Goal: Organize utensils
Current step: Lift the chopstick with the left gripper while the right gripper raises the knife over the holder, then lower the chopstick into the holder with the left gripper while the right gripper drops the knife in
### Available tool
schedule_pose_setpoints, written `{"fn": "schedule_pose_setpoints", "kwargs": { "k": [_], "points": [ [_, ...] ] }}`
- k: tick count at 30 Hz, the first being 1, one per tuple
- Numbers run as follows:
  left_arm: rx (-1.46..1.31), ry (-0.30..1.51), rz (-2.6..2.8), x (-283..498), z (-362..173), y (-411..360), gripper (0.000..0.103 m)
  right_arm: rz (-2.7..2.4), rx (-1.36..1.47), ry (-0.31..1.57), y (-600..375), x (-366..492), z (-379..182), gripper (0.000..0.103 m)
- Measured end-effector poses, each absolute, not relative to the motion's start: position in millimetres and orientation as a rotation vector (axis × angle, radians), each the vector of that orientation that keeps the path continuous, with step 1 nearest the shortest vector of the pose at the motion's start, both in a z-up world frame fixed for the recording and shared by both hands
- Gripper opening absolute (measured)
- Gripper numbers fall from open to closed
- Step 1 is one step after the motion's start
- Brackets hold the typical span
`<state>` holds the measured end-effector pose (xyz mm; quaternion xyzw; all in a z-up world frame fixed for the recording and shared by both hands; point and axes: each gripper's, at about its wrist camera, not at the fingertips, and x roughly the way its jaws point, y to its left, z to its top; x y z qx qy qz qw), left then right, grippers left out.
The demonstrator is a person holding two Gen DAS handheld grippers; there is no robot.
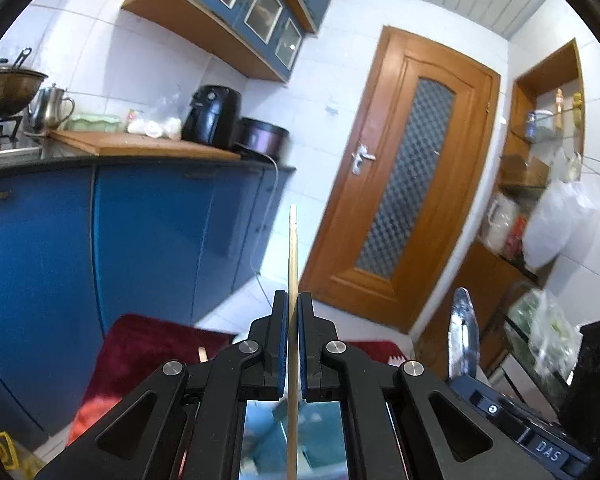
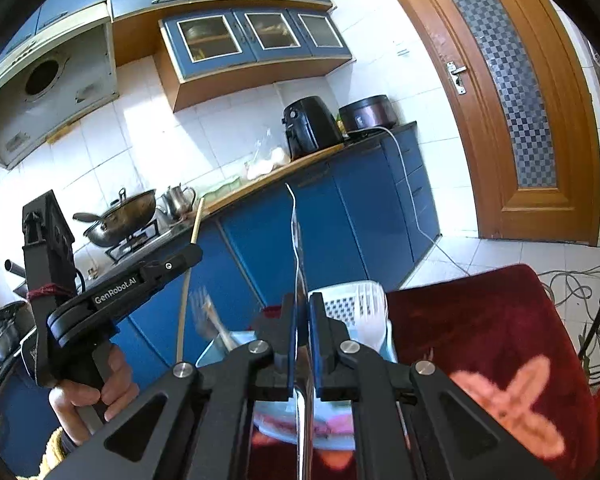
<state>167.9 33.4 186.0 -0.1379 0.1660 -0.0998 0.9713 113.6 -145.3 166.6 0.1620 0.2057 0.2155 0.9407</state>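
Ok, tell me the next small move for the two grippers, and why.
Probably lower the right gripper toward the light blue utensil basket just below and drop in the metal spoon it grips. The left gripper is shut on a wooden chopstick, raised well above the red cloth; it can follow. The basket already holds a white slotted spatula, so it looks like the collecting spot.

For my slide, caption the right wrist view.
Right gripper clamps a spoon above a utensil basket; left gripper holds a chopstick.

blurred fork (image 2: 204, 312), chopstick (image 1: 293, 320) base cut off
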Motion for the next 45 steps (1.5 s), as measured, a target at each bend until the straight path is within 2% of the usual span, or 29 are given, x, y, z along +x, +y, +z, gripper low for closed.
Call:
{"fn": "schedule_pose_setpoints", "kwargs": {
  "k": [13,22,35,38,43,45],
  "points": [
    [-0.228,0.219,-0.089,188,161,27,0.004,0.282,0.251,0.254,-132,153,164,0.008],
    [-0.170,0.164,-0.046,183,145,18,0.004,0.220,0.212,0.210,-131,163,148,0.008],
    [-0.170,0.147,-0.068,167,147,13,0.004,0.275,0.211,0.240,-126,159,150,0.009],
    [-0.174,0.166,-0.079,165,146,12,0.004,0.293,0.231,0.262,-128,157,151,0.014],
    [-0.187,0.199,-0.093,161,143,15,0.011,0.316,0.253,0.267,-132,149,155,0.022],
    [-0.180,0.204,-0.097,159,145,14,0.020,0.325,0.260,0.269,-132,145,158,0.023]
  ]
}}
